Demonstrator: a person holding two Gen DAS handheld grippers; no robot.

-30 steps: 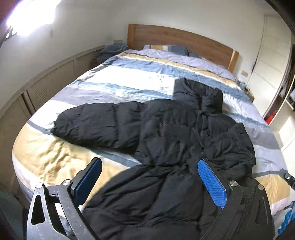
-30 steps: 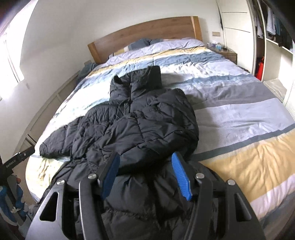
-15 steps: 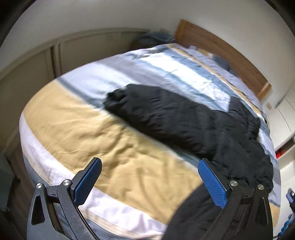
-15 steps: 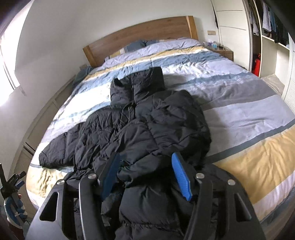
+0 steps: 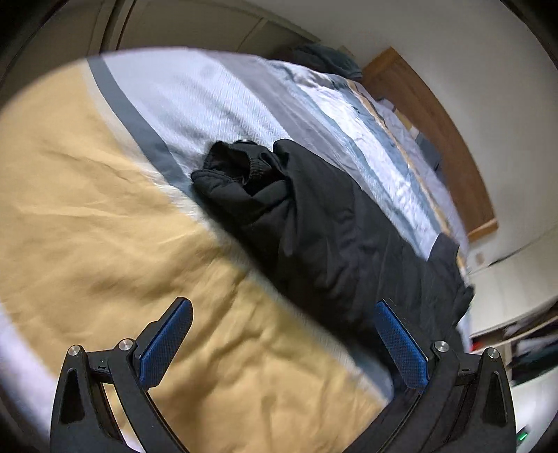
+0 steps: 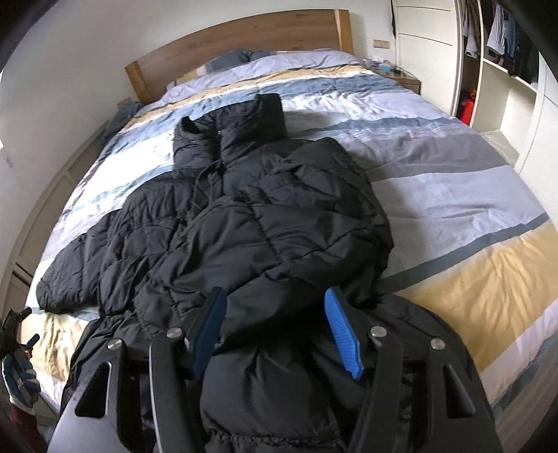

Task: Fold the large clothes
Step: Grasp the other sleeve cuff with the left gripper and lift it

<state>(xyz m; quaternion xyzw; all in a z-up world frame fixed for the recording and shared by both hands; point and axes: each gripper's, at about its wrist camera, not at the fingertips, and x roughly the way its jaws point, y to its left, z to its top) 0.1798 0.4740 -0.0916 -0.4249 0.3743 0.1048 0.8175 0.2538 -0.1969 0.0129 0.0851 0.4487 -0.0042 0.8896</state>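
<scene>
Room: bedroom, white walls, open wardrobe on the right with clothes hanging inside, low panelled cabinets along the left wall.
Bed: fills most of both my views; striped duvet in blue, grey, white and yellow bands, wooden headboard at the far end, pillows against it.
Jacket: black quilted puffer, lying across the middle of the bed, collar toward the headboard, hem toward me. One sleeve stretches out flat to the left, cuff resting where the grey stripe meets the yellow band. Right side looks bunched over the body.
Right gripper: mine, jaws spread apart, blue pads either side of a puffed fold of the jacket near the hem. Fabric bulges between them; can't tell if either pad is touching it.
Left gripper: mine, jaws wide apart, nothing between them. It hangs over the yellow band near the foot of the bed, with the sleeve ahead of it. View is motion-blurred.
Nightstand: beside the headboard on the right, small items on top, too small to identify.
</scene>
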